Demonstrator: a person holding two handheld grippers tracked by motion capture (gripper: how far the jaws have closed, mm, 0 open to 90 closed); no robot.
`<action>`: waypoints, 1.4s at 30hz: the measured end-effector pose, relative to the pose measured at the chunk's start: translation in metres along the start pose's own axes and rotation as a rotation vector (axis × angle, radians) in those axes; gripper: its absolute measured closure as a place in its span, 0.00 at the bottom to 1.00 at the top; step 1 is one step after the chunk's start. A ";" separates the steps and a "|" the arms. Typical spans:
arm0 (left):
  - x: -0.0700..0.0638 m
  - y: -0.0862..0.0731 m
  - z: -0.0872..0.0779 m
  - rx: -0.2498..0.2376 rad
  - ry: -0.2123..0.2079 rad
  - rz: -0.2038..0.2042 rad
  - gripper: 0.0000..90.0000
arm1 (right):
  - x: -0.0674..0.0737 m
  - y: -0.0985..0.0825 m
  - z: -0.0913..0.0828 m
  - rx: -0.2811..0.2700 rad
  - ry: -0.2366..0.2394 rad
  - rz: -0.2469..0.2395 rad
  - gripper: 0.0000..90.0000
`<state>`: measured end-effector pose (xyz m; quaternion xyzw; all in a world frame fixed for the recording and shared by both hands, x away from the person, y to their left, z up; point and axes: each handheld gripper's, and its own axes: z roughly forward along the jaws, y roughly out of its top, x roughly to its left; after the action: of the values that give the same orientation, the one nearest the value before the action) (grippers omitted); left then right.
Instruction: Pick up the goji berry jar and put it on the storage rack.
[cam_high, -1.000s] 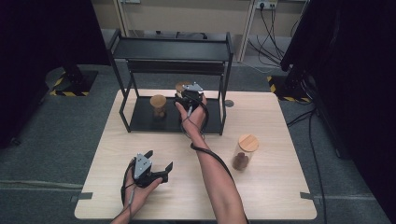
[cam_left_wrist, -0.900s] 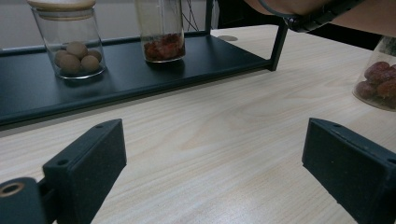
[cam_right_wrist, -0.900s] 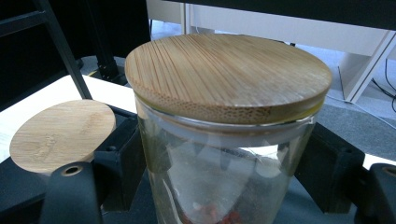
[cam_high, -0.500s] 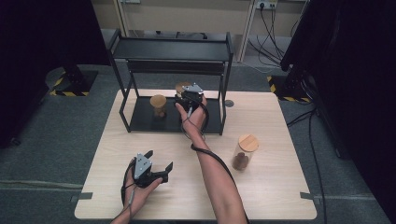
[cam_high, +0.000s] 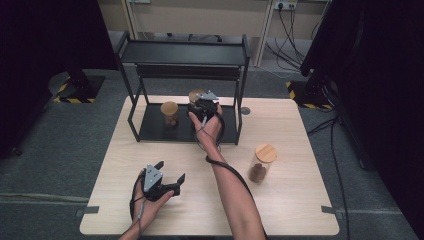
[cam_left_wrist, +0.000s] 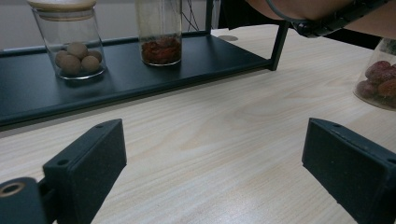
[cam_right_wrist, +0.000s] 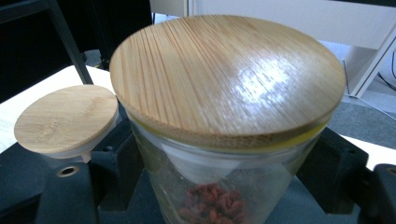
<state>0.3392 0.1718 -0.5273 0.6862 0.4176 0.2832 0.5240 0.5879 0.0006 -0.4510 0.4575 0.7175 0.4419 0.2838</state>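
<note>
The wooden table (cam_high: 300, 200) lay mostly bare at its near and right parts, with open room on every side of the left gripper (cam_high: 167, 182); its far edge ran behind the black two-tier rack (cam_high: 185, 55), so that stretch was hidden. The rack stood at the far middle of the table, its upper shelf covering part of the lower shelf (cam_left_wrist: 93, 79) from above.

On the lower shelf stood the jar of red berries (cam_right_wrist: 219, 140), between the posts and toward the rack's right end. In the high view the right hand (cam_high: 210, 127) and the right gripper (cam_high: 202, 107) covered most of it. In the right gripper view its glass ran off the bottom edge and its bamboo lid (cam_right_wrist: 229, 74) blocked what stood behind. The jaws stood on either side of the glass; they had just been opening, and whether the pads touched the glass could not be made out.

A jar of pale round nuts (cam_left_wrist: 74, 51) stood just left of it on the same shelf, its lid cut off at the top in the left gripper view. A third jar with dark contents (cam_high: 262, 162) stood alone on the table's right side, well apart from the rack.

The left gripper rested low near the front edge, jaws wide apart with nothing between them.
</note>
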 end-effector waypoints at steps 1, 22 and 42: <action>0.000 0.000 0.000 0.000 0.000 0.000 0.06 | 0.000 0.000 0.000 0.006 0.002 0.000 0.23; 0.000 0.000 0.000 0.003 0.000 -0.001 0.06 | -0.004 -0.005 -0.007 0.036 0.059 0.015 0.03; 0.000 0.000 0.000 0.002 0.001 0.001 0.06 | -0.003 -0.016 -0.026 0.076 0.091 0.000 0.03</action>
<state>0.3393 0.1716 -0.5273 0.6869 0.4178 0.2834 0.5228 0.5618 -0.0154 -0.4539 0.4475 0.7459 0.4346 0.2333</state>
